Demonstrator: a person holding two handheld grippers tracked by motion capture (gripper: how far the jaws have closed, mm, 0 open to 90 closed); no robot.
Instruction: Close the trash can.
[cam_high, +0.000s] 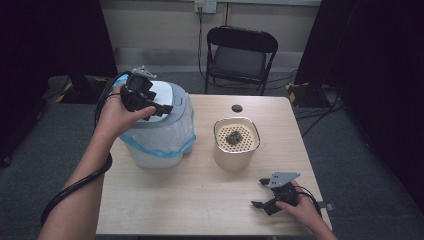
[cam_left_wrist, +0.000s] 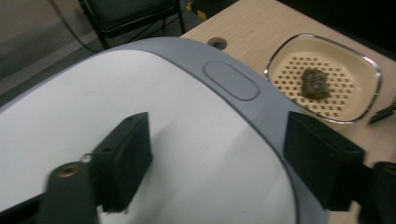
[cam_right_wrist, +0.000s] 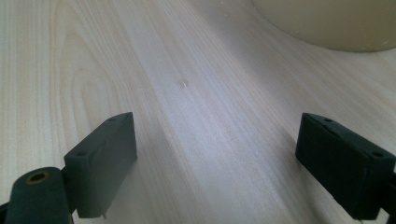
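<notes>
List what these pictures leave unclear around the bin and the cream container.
- Bin interior: high view, its closed lid covers it.
- Dark clump in the cream container: both views, too small and blurred to identify.
- Container below its strainer tray: hidden.

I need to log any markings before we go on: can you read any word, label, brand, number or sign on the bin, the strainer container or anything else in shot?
None can be read.
Bin lid: plain white and grey, with a blank oval button.
Strainer container: no print visible.
Table: bare wood grain.
Wall outlet: too small to read.
</notes>
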